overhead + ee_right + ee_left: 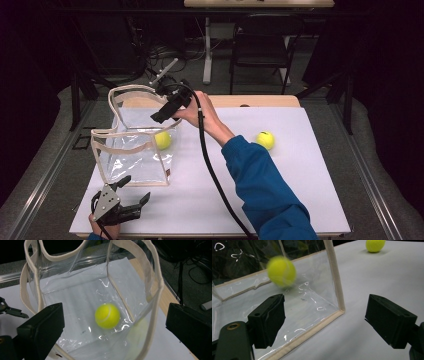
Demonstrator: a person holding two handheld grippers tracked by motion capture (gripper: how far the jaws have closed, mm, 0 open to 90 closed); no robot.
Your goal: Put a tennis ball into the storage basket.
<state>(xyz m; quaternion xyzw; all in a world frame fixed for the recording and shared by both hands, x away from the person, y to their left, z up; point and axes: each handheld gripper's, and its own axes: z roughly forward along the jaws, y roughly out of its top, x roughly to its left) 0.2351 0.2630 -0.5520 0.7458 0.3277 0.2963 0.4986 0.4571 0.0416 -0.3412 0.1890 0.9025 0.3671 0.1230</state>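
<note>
High view: the white worktop (280,165) carries a clear bag (134,150) standing open toward its left side, with cloth-trimmed edges and handles. The right tool (161,116) hangs over the bag's mouth, tilted down into it, jaws wide apart with nothing between them. One tennis ball (163,140) is inside the bag near its right wall; in the right gripper view it sits low in the bag (105,285), straight ahead of the spread jaws, and looks blurred, so I judge it was just let go.

The second ball (265,139) lies on open worktop well to the right of the bag, beyond the person's blue sleeve (260,185). It lies on the right arm's side, so the right tool is the nearer one, with bare surface all round and the worktop's far edge not close.

The left tool (131,196) rests at the near edge, jaws apart and empty, just beside the bag's near bottom corner.
</note>
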